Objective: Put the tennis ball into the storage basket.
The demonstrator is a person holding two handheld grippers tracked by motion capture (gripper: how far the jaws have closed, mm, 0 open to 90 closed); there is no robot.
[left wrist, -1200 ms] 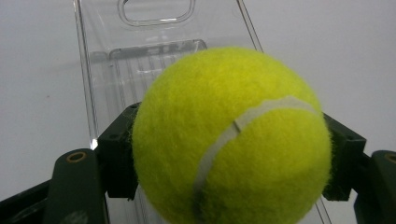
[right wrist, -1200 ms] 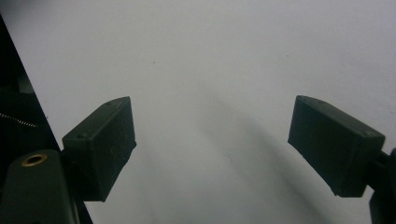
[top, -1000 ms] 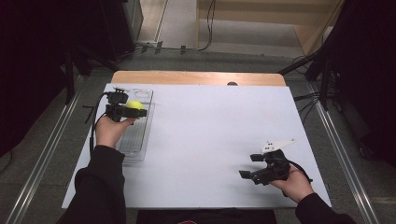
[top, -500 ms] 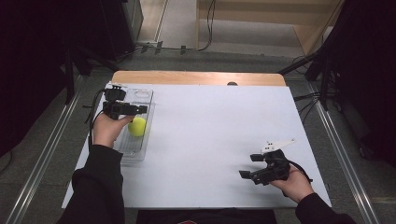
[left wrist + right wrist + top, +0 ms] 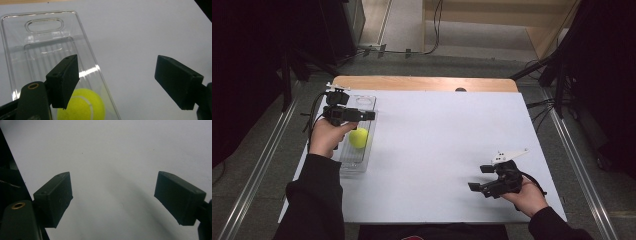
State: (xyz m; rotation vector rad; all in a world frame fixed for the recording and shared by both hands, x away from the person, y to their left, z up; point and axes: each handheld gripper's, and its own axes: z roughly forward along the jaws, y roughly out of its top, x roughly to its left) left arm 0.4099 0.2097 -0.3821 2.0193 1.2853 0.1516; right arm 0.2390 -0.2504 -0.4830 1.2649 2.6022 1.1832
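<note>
The tennis ball (image 5: 358, 138) lies in the clear plastic tray (image 5: 362, 102), roughly at the middle of the tray's length and against its right wall. The tray sits along the left edge of the white worktop (image 5: 437, 145), its far end — the one with the oval handle cutout (image 5: 44, 25) — close to the far-left corner.

The left gripper (image 5: 362, 115) hovers over the tray just beyond the ball, held level and pointing toward the right. Its 2 jaws have just been opening and now stand wide apart with nothing between them — in the left gripper view the ball (image 5: 81, 105) rests below and behind the left jaw, clear of both pads. The gripper is released.

The right gripper (image 5: 479, 178) is held near the front-right corner of the worktop, well apart from the tray, pointing left. In the right gripper view its 2 jaws are spread wide over bare white surface, gripping nothing.
</note>
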